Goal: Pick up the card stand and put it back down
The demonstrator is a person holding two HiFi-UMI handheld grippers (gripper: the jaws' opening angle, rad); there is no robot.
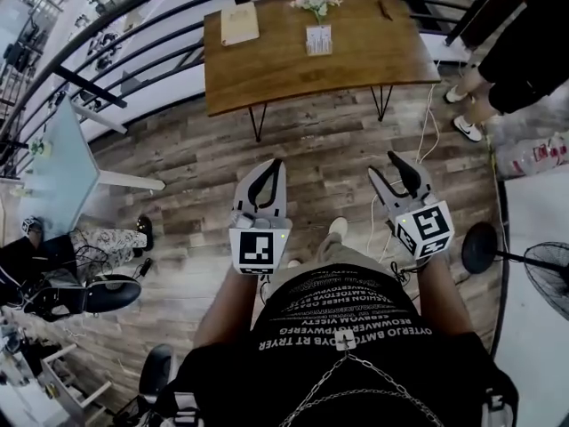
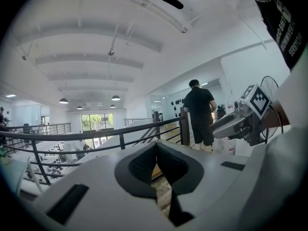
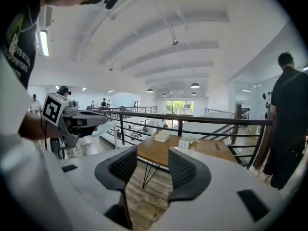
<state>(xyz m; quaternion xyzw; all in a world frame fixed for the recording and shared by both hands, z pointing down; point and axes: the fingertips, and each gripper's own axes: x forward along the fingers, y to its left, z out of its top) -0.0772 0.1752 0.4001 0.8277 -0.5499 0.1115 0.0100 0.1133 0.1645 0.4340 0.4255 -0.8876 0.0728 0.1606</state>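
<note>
The card stand (image 1: pixel 318 39) is a small white upright card on the brown wooden table (image 1: pixel 267 69) at the far side, just in front of a small bunch of pale flowers (image 1: pixel 316 3). It also shows, tiny, in the right gripper view (image 3: pixel 183 143). Both grippers hang over the plank floor near my body, well short of the table. My left gripper (image 1: pixel 274 169) (image 2: pixel 155 148) has its jaws together and holds nothing. My right gripper (image 1: pixel 391 171) (image 3: pixel 152 159) is open and empty, and it points at the table.
A tan book (image 1: pixel 240 23) and a dark pen (image 1: pixel 384 9) lie on the table. A black railing (image 1: pixel 107 52) curves behind it. A person in black (image 1: pixel 524 52) stands at the table's right. A floor fan (image 1: pixel 544 276) stands at the right, a white table (image 1: pixel 53 172) at the left.
</note>
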